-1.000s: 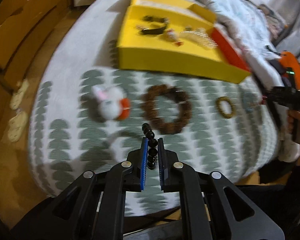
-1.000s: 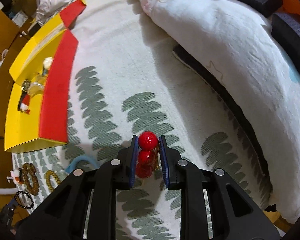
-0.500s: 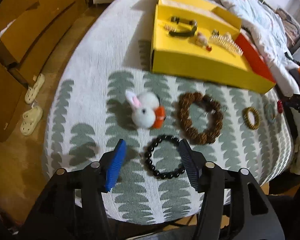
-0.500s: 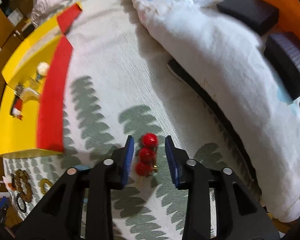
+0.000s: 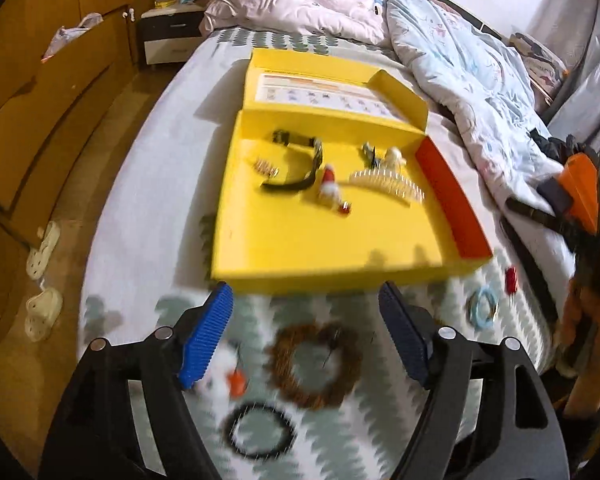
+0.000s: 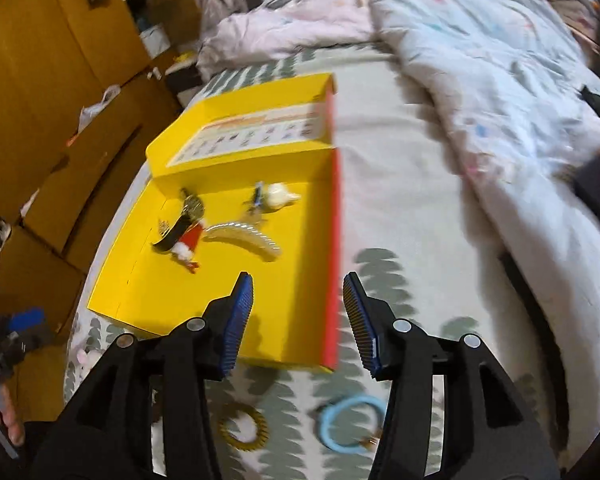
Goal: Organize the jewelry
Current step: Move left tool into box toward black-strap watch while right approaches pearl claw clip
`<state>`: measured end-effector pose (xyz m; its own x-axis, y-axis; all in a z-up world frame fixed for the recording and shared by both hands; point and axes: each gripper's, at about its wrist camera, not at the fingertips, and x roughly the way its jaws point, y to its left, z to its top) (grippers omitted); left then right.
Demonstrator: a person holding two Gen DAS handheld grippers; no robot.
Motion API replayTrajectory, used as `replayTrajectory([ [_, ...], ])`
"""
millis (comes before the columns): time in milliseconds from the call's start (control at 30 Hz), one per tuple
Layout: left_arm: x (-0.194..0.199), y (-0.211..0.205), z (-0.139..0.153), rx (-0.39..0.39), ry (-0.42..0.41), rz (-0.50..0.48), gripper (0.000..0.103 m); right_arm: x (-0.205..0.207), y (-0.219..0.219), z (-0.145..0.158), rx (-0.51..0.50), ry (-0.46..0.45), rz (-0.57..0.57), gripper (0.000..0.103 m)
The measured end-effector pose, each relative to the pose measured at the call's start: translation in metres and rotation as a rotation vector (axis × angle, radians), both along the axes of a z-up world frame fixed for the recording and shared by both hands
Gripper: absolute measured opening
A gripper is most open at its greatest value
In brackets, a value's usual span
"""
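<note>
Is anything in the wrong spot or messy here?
Yes. Several pieces lie loose on the leaf-patterned bedsheet instead of inside the open yellow cardboard box: a black bead bracelet, a brown bead bracelet, a light blue ring and a small red bead piece. Nothing looks broken or spilled.

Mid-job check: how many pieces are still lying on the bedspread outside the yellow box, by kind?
Bracelets: 4 (black bracelet, brown bracelet, gold bracelet, blue bracelet)
Red beads: 1
Bunny: 1
Total: 6
</note>
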<state>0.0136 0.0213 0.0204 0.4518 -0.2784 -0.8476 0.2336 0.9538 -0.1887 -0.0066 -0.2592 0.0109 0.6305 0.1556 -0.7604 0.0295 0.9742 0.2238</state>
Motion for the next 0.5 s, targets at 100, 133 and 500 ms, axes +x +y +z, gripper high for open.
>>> replayTrajectory([
  [100,0.03,-0.008,-0.008,-0.022,0.047,0.013,0.075,0.02,0.014,-0.01,0.007,0.019,0.036,0.051],
  [133,0.042,-0.013,-0.014,-0.02,0.062,0.014,0.075,0.028,0.02,-0.014,0.0,0.036,0.043,0.051],
  [500,0.115,-0.042,-0.05,0.064,0.128,0.01,0.075,0.071,0.063,-0.033,-0.07,0.068,0.151,0.051],
])
